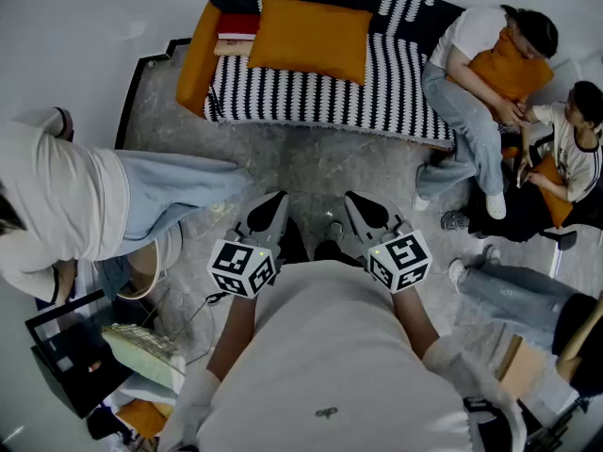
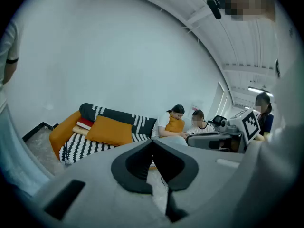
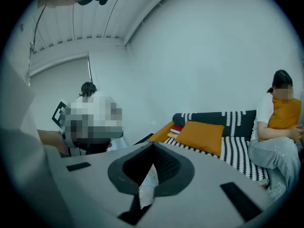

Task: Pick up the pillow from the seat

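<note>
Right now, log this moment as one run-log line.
phase: pre-grasp | left gripper: shut, empty | right gripper: shut, empty | orange pillow: on striped sofa, untouched

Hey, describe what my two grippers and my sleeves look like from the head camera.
The left gripper and the right gripper have grey bodies with black, tapering jaw pads. Each carries a white cube with black square markers: the left cube and the right cube. The sleeves are white, like the shirt.

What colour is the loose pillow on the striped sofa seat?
The pillow is plain orange, with no pattern. The head view shows it best.
</note>
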Demonstrator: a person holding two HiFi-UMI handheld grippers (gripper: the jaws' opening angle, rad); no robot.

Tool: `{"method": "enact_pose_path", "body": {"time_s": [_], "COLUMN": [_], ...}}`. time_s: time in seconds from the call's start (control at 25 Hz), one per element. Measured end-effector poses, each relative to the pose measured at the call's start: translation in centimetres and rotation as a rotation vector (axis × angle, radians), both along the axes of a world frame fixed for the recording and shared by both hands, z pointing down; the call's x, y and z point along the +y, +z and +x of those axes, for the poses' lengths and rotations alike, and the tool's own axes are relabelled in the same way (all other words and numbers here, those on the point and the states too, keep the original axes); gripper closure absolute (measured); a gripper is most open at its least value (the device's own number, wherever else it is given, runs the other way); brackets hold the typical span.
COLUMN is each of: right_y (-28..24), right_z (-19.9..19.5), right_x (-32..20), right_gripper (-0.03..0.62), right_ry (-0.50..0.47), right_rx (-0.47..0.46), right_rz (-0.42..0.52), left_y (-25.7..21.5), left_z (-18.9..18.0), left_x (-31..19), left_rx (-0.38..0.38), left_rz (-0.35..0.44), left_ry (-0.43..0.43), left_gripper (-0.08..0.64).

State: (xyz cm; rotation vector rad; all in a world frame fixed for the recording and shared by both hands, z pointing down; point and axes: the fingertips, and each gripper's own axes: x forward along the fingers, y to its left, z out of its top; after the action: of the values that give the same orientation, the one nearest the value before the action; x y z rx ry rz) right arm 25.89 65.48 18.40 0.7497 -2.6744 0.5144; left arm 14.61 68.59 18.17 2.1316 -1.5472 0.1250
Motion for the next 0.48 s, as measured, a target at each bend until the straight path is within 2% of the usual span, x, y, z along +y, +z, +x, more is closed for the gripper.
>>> {"method": "enact_pose_path", "body": {"time_s": [0.28,0.4,0.48], "right_y": [0.0,-0.2,-0.2], "right_z": [-1.2,-1.6,-1.9], "right_x": [-0.7,-1.3,-1.7], "right_gripper": [0.586,0.586,0.586], "right_ry": [0.029,0.065,0.079], "right_rx": [-0.002,-0.072,-0.087], "right_rz": [-0.018,-0.061,-0.071], "left_y": [-0.1,0.0,0.0], "left_z": [-1.7,-2.7,-3.5], "left_x": [-0.3,-0.7,-0.9], "left_rx": [0.002,-0.004,-0.005], "left_rz": [-0.005,-0.007,-0.008], "left_ry": [-0.004,-0.009,-0.014], "left_gripper": [0.549,0.549,0.549]}}
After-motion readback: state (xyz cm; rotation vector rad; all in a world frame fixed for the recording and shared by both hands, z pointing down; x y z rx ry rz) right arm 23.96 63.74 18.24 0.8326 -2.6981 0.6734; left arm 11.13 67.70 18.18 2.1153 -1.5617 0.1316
